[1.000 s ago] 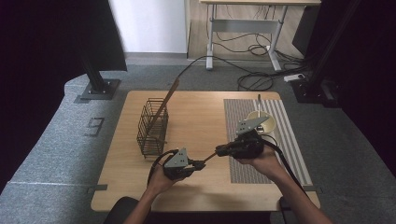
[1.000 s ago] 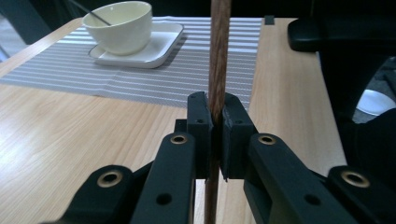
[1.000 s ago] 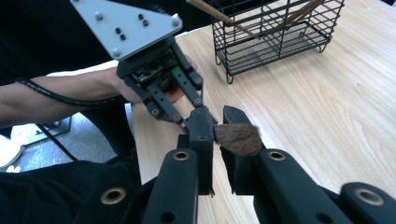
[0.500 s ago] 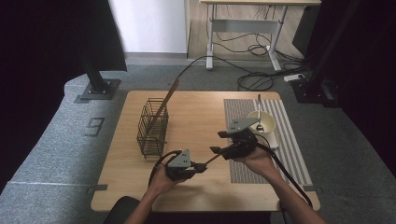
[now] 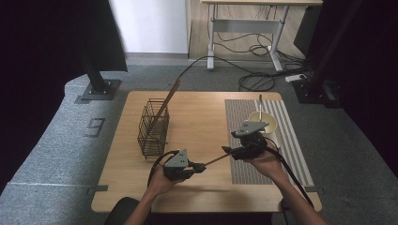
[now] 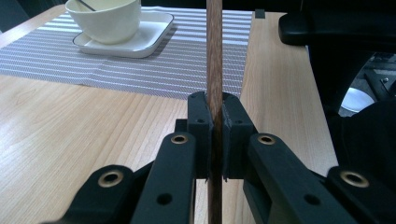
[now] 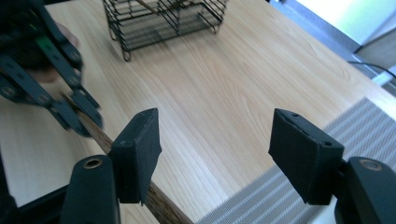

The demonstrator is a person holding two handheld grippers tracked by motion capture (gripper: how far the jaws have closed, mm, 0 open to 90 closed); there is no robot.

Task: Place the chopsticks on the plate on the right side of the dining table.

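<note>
High view: wire basket [image 5: 153, 127] holds a stick; left claw [image 5: 201, 166] grips a chopstick [image 5: 217, 160], right claw [image 5: 227, 151] gapes.

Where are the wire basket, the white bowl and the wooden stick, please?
wire basket [image 5: 152, 127], high view, its front mesh wall.
white bowl [image 6: 103, 19], left gripper view, its outer side.
wooden stick [image 6: 214, 56], left gripper view, shaft above the jaws.

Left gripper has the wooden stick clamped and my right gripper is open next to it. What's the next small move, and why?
Probably back the right gripper away from the wooden stick. Its jaws stand wide apart, while the left gripper is shut on the stick. That frees the left to carry it, perhaps to the wire basket.
</note>
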